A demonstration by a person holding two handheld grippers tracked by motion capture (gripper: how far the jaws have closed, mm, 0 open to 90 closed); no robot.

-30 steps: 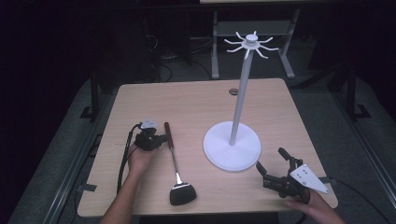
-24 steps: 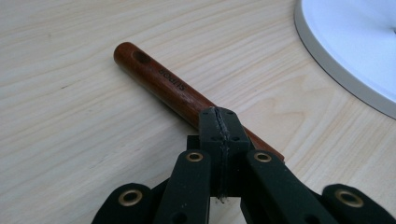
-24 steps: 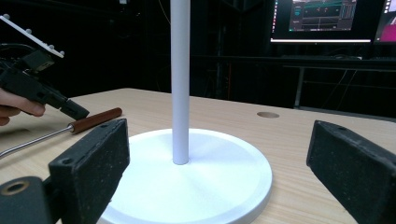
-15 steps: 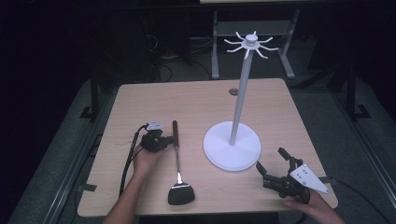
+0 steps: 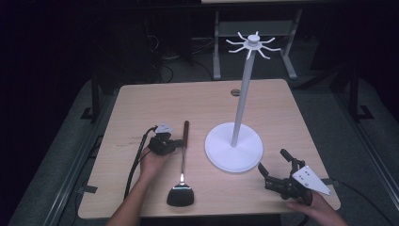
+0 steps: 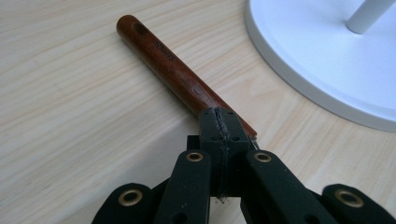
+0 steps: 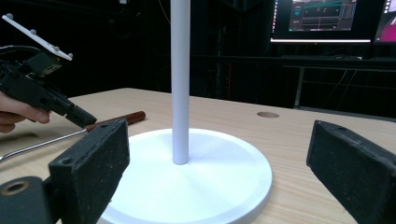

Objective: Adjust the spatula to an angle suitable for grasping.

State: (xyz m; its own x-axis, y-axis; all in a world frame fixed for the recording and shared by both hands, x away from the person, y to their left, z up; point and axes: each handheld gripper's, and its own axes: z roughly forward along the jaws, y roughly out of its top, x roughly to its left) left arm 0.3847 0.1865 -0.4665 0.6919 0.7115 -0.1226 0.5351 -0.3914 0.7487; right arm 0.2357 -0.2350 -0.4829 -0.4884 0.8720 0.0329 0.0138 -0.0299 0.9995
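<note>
A spatula with a brown wooden handle (image 5: 186,134), a thin metal shaft and a black head (image 5: 180,195) lies left of centre on the table. My left gripper (image 5: 178,143) is shut, and its tips (image 6: 219,116) press on the lower end of the handle (image 6: 173,70), where the wood meets the shaft. Nothing shows between the jaws. A white stand (image 5: 234,147) with a tall pole and hook arms at its top (image 5: 253,43) rises just right of the spatula. My right gripper (image 5: 273,160) is open near the front right edge and faces the stand's base (image 7: 187,177) with nothing between its jaws.
The wooden table (image 5: 155,103) has a small round hole (image 5: 235,92) at its far edge. Metal frames and cables stand on the dark floor behind it. Lit monitors (image 7: 322,18) glow far back in the right gripper view. The left gripper's cable (image 5: 134,167) trails off the front.
My left gripper has slid right to the spatula's handle. The far end of the handle has swung to the right, nearer the stand. The right gripper has stayed put.
</note>
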